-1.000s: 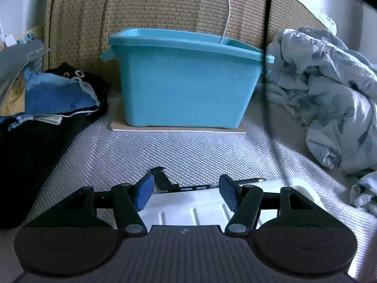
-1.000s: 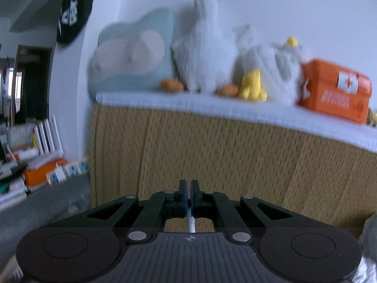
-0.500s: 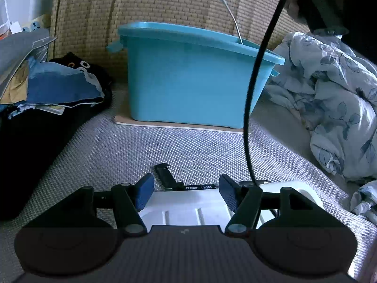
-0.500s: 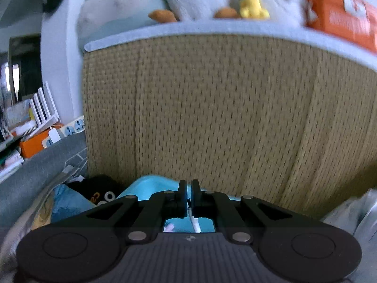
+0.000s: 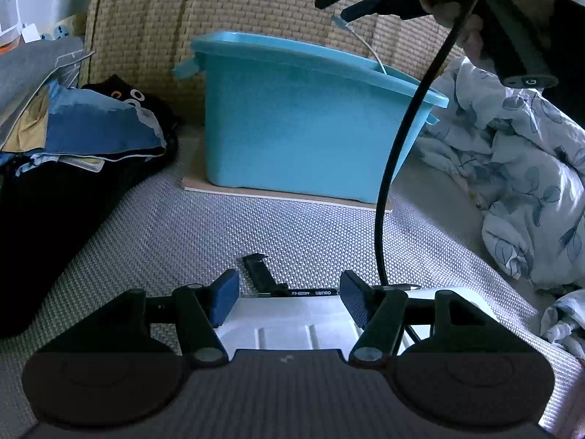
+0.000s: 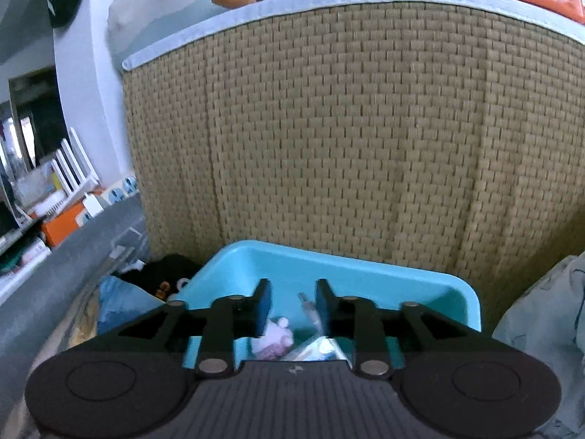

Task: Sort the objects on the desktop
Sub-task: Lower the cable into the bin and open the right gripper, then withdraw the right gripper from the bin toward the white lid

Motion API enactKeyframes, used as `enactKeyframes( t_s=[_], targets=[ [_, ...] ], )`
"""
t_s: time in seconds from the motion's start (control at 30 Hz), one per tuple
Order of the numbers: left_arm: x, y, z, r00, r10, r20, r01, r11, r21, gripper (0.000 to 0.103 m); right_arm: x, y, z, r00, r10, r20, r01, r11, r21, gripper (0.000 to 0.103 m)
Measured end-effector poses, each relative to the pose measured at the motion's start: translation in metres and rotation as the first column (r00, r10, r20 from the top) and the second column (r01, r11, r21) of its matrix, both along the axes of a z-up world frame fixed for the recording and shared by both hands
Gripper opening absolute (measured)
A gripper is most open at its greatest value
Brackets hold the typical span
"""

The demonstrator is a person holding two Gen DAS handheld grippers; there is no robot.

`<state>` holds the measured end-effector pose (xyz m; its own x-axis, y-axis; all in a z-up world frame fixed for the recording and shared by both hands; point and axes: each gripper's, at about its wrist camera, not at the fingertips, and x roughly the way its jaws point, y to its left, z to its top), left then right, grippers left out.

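Above blue bin (image 6: 420, 289), right gripper (image 6: 292, 307) half-open.

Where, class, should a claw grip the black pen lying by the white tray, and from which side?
Grip the pen at mid-barrel, near its printed label, coming from above with the jaws set across it. It lies flat and lengthwise against the far edge of the tray, so its ends offer little hold, and the clip end is bulkier.
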<state>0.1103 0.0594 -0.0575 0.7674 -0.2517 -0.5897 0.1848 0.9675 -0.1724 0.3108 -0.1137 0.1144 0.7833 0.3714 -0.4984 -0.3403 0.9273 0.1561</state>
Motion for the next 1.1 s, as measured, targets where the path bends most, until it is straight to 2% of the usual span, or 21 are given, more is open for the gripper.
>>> enactKeyframes(
  t_s=[0.1, 0.23, 0.37, 0.53, 0.63, 0.9, 1.1],
  targets=[
    [0.001, 0.001, 0.0, 1.0, 0.003, 0.0, -0.003, 1.0, -0.001, 0.065, -0.003, -0.007, 0.006, 1.0, 0.006, 0.007, -0.007, 0.999, 0.052, 0.038],
    [0.001, 0.002, 0.0, 1.0, 0.007, -0.002, -0.007, 1.0, -0.005, 0.065, -0.012, -0.02, 0.021, 0.999, 0.035, 0.032, -0.039, 0.987, 0.153, 0.056],
    [0.001, 0.002, 0.0, 1.0, 0.012, -0.004, -0.012, 1.0, 0.0, 0.065, -0.025, -0.029, 0.042, 0.994, 0.039, 0.098, -0.054, 0.987, 0.152, 0.057],
    [0.001, 0.003, -0.001, 1.0, 0.019, -0.005, -0.019, 1.0, 0.006, 0.065, -0.066, -0.057, 0.049, 0.987, -0.003, 0.159, -0.034, 0.972, 0.232, 0.063],
    [0.001, 0.003, -0.001, 1.0, 0.023, -0.006, -0.023, 1.0, 0.009, 0.065, -0.097, -0.066, 0.042, 0.983, -0.03, 0.181, -0.008, 0.979, 0.206, 0.063],
    [0.0, 0.001, -0.002, 1.0, 0.018, -0.002, -0.018, 0.999, 0.04, 0.065, -0.167, -0.086, 0.004, 0.987, -0.029, 0.158, 0.001, 0.984, 0.178, 0.063],
    [-0.003, -0.002, 0.0, 1.0, 0.002, 0.022, -0.003, 0.998, 0.068, 0.065, -0.22, -0.099, -0.034, 0.987, -0.028, 0.161, 0.01, 0.993, 0.115, 0.063]
  ],
)
